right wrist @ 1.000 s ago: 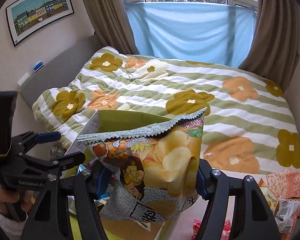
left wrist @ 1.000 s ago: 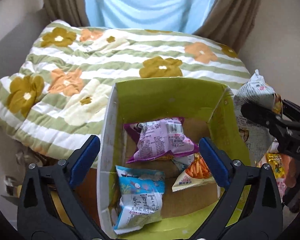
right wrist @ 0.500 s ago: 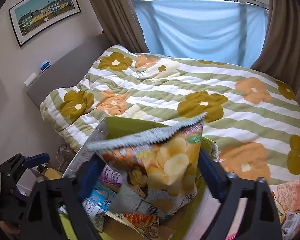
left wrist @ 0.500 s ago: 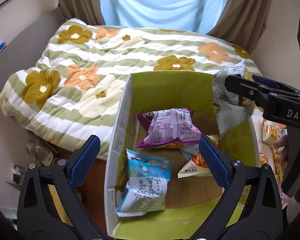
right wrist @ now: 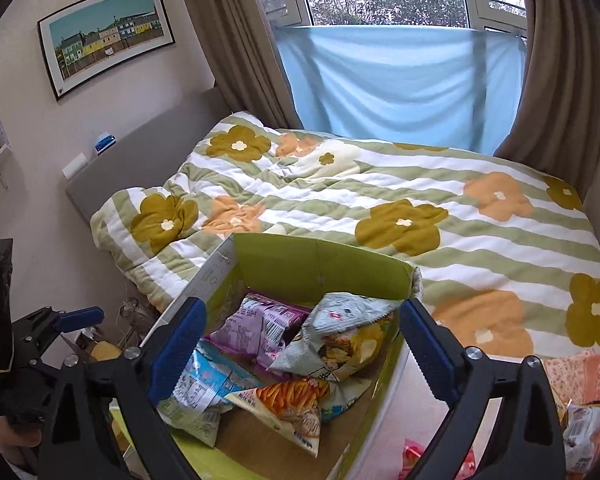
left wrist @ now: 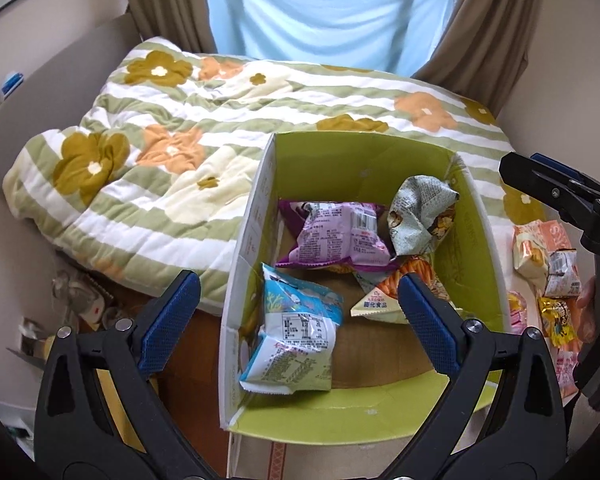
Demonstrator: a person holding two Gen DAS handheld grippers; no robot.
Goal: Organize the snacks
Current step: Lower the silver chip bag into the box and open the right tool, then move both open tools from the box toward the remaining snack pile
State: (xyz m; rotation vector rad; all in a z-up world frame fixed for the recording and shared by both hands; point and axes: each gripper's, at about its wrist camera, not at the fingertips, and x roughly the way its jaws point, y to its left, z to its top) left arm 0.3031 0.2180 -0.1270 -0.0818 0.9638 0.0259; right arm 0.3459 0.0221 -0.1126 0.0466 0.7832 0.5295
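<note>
A green-lined cardboard box (left wrist: 364, 168) (right wrist: 320, 264) stands beside the bed and holds several snack bags. A grey-green chip bag (left wrist: 418, 216) (right wrist: 340, 340) lies against the box's right wall, next to a purple bag (left wrist: 336, 236) (right wrist: 256, 328), a light blue bag (left wrist: 296, 340) (right wrist: 196, 392) and an orange-striped bag (left wrist: 388, 300) (right wrist: 288, 404). My left gripper (left wrist: 296, 316) is open and empty above the box's near end. My right gripper (right wrist: 300, 348) is open and empty just above the chip bag; it shows in the left wrist view (left wrist: 556, 196) at the right.
More loose snack packets (left wrist: 548, 264) (right wrist: 580, 420) lie on a pink surface right of the box. A bed with a striped floral quilt (left wrist: 172, 168) (right wrist: 400, 208) runs behind and left of the box. Clutter (left wrist: 80, 304) sits on the floor at the left.
My right gripper opened and let go of the chip bag, which dropped into the box against its right wall. The right gripper rose and drew back; the left stayed open over the box.
</note>
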